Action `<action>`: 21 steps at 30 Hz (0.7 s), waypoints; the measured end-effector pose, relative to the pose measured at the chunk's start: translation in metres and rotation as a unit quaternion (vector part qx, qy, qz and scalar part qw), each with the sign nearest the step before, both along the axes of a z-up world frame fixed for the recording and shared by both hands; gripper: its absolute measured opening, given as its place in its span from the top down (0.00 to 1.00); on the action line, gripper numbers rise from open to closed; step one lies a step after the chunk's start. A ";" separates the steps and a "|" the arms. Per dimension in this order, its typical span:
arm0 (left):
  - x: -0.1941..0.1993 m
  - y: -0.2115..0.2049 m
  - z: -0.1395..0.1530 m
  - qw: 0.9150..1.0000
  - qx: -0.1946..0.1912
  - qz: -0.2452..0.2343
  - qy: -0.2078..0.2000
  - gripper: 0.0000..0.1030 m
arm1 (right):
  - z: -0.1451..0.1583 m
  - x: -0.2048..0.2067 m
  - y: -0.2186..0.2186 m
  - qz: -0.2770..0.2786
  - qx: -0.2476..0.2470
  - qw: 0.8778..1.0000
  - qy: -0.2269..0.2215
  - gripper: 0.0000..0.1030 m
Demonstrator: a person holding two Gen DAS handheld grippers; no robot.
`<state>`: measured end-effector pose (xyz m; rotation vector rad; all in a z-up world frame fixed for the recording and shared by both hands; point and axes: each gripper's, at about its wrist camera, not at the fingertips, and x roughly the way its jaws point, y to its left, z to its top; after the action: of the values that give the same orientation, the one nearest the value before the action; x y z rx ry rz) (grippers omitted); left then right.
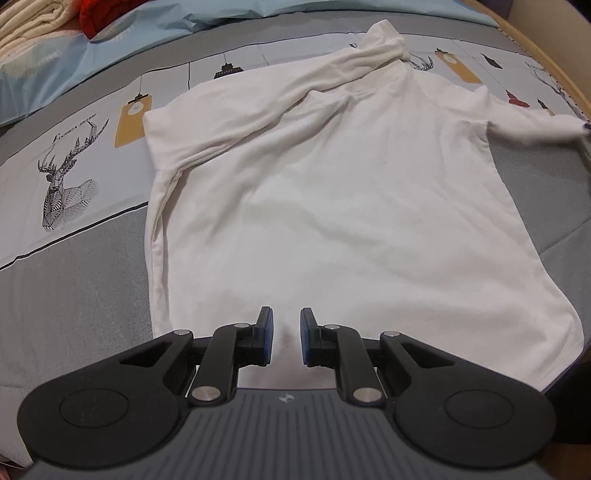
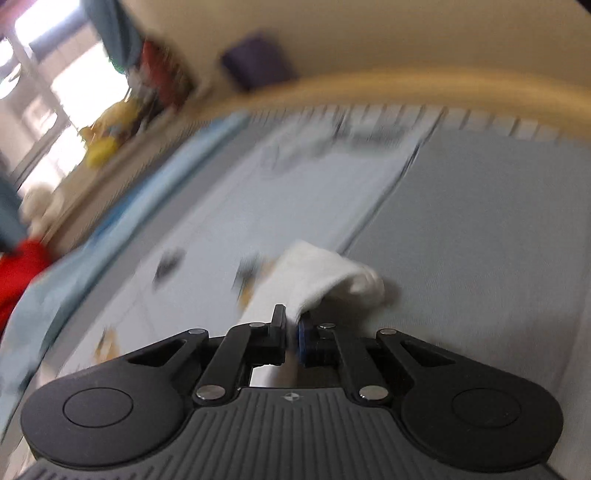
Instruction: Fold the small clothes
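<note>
A white long-sleeved top (image 1: 332,192) lies flat on the bed, its collar at the far end. Its left sleeve (image 1: 266,110) is folded diagonally across the chest. My left gripper (image 1: 287,325) is open a little and empty, hovering over the top's near hem. The right sleeve (image 1: 535,127) stretches off to the right edge of the left wrist view. My right gripper (image 2: 293,320) is shut on that sleeve's cuff (image 2: 317,273) and holds it above the bed. The right wrist view is blurred by motion.
The bed has a grey and pale blue sheet (image 1: 74,258) printed with deer and lamps. A blue pillow (image 1: 129,40), a cream blanket (image 1: 33,26) and a red item (image 1: 99,14) lie at the far side. A wooden bed rail (image 2: 406,88) curves behind.
</note>
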<state>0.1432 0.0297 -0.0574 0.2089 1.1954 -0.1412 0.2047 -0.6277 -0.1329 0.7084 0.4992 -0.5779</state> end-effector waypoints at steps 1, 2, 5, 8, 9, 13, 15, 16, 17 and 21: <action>0.000 0.000 0.000 1.000 0.000 0.000 0.001 0.85 | 0.002 0.000 -0.008 -0.019 -0.011 1.000 -0.003 0.95; 0.001 0.000 -0.001 1.000 -0.001 -0.001 0.001 0.85 | 0.002 0.002 -0.014 -0.033 -0.019 0.999 0.004 0.94; 0.002 0.001 -0.002 1.000 -0.004 -0.001 0.003 0.85 | -0.013 0.001 -0.024 -0.054 -0.007 0.997 0.045 0.92; 0.003 0.004 0.001 1.000 -0.009 0.002 -0.001 0.85 | -0.030 -0.006 -0.023 -0.092 -0.009 0.990 0.103 0.84; 0.003 0.006 0.003 1.000 -0.012 0.004 -0.002 0.85 | -0.035 -0.008 -0.025 -0.099 -0.004 0.988 0.118 0.85; 0.000 0.009 0.007 1.000 -0.017 0.003 -0.007 0.85 | -0.025 -0.017 -0.014 -0.138 -0.040 0.976 0.162 0.85; 0.000 0.012 0.011 1.000 -0.020 0.005 -0.012 0.84 | -0.008 -0.020 -0.003 -0.164 -0.057 0.973 0.152 0.81; -0.001 0.014 0.013 1.000 -0.022 0.007 -0.016 0.83 | 0.004 -0.019 0.007 -0.160 -0.072 0.974 0.142 0.81; -0.001 0.016 0.016 0.999 -0.026 0.011 -0.022 0.83 | 0.014 -0.016 0.020 -0.143 -0.087 0.978 0.127 0.81; -0.003 0.025 0.029 0.997 -0.044 0.031 -0.047 0.83 | 0.059 0.015 0.088 -0.002 -0.099 0.994 0.041 0.78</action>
<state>0.1406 0.0551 -0.0287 0.0997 1.0983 -0.1274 0.2196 -0.5401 -0.0741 0.4999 0.5081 -0.6522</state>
